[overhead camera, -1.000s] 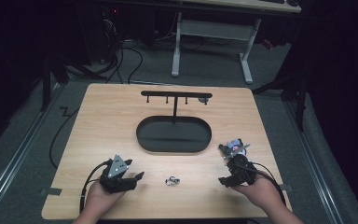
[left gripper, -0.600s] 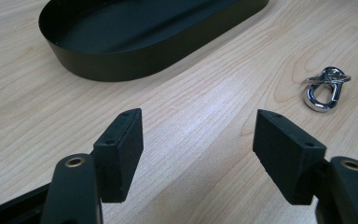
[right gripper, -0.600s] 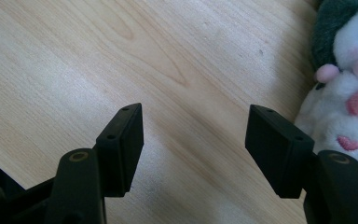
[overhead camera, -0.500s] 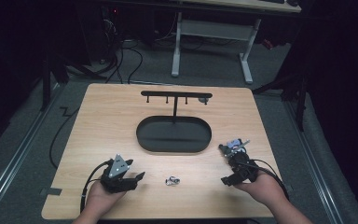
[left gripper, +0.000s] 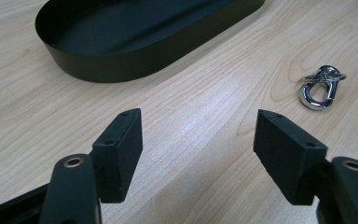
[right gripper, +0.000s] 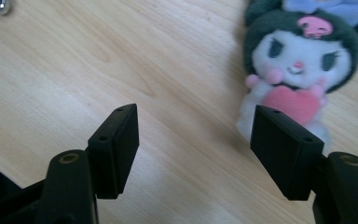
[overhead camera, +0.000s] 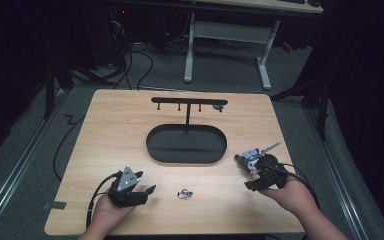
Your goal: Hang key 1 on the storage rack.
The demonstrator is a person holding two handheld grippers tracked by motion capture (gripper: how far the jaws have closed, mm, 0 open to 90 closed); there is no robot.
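Note:
A small plush toy [overhead camera: 250, 157] with a white face, dark hood and pink heart lies on the wooden table [overhead camera: 130, 125] at the right; in the right gripper view the plush toy [right gripper: 298, 70] is just beyond the right-hand jaw. My right gripper [overhead camera: 250, 176] [right gripper: 196, 149] is open beside it. Its jaws have just been opening, and only bare wood lies between them. My left gripper [overhead camera: 143, 194] [left gripper: 198, 144] rests open near the front left, holding nothing. A small shiny metal ring piece [overhead camera: 184, 193] [left gripper: 321, 86] lies between the two grippers.
A black oval tray [overhead camera: 186, 144] [left gripper: 121, 51] sits mid-table, with a black T-shaped hook stand [overhead camera: 187, 102] rising from its far side. Cables trail from both grippers over the front edge. A desk frame [overhead camera: 225, 45] stands on the floor beyond the table.
My right gripper has lifted a little and drawn back to the right of the plush toy, which stays on the table. The left gripper and the metal ring piece have not moved.

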